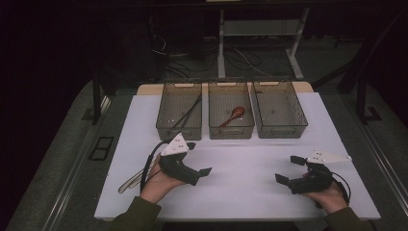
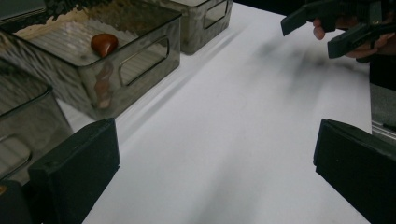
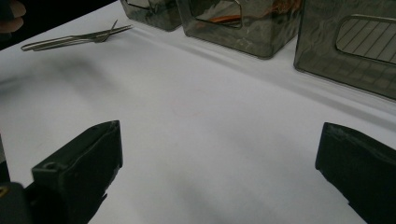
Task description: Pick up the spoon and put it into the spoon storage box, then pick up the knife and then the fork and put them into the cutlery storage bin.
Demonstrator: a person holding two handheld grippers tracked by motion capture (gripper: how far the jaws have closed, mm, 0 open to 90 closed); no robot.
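- Left claw [image 1: 201,158] was spread wide, gripping nothing, above the worktop [image 1: 240,187].
- Right claw [image 1: 289,169] was released, empty, at 3 o'clock from it.
- Metal cutlery [image 1: 137,177] lay on the worktop at 8 o'clock, just beside the left claw.

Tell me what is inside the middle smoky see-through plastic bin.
The middle smoky see-through plastic bin holds one reddish-brown spoon, bowl toward the back. Nothing else shows; its tinted front wall blurs the floor nearest the person.
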